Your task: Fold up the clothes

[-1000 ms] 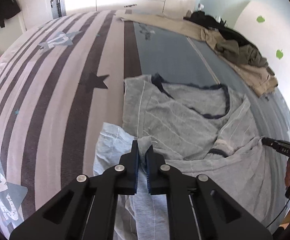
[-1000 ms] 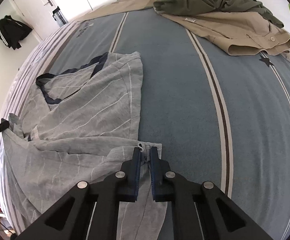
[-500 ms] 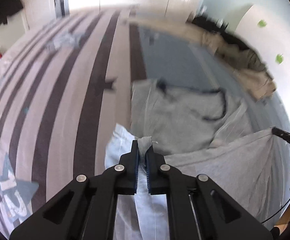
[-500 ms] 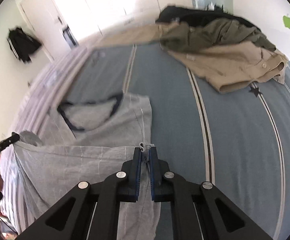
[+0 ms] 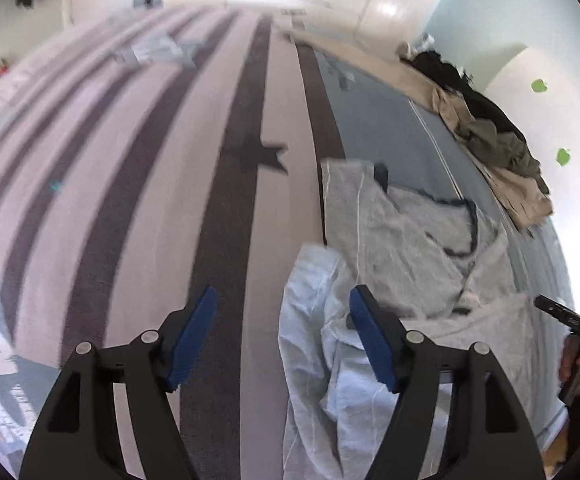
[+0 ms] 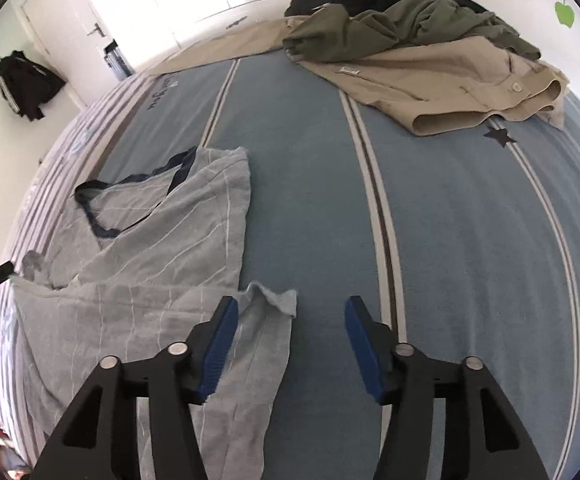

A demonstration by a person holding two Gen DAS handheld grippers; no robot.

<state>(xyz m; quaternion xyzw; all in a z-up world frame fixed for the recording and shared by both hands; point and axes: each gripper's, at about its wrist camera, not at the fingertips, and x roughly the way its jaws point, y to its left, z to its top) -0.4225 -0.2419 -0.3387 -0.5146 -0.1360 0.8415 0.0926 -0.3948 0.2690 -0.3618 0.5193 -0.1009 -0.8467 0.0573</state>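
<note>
A grey T-shirt with thin white stripes and a navy neckline lies on the bed, its lower part folded up over its body. My left gripper hovers over the shirt's left edge. Its jaws are opening, and a pale fold of cloth lies below the right finger, which does not press on it. In the right wrist view the shirt lies at the left. My right gripper is opening too, with the loose hem corner between the pads and untouched. Each gripper shows at the edge of the other's view.
The bed cover is striped brown and lilac on the left and blue on the right. A heap of tan, olive and black clothes lies at the far right. A black jacket hangs on the wall beside a white door.
Both grippers were shut on the shirt's hem corners and now stand open. The hem has dropped onto the shirt. My left gripper has shifted left, off the cloth's edge.
</note>
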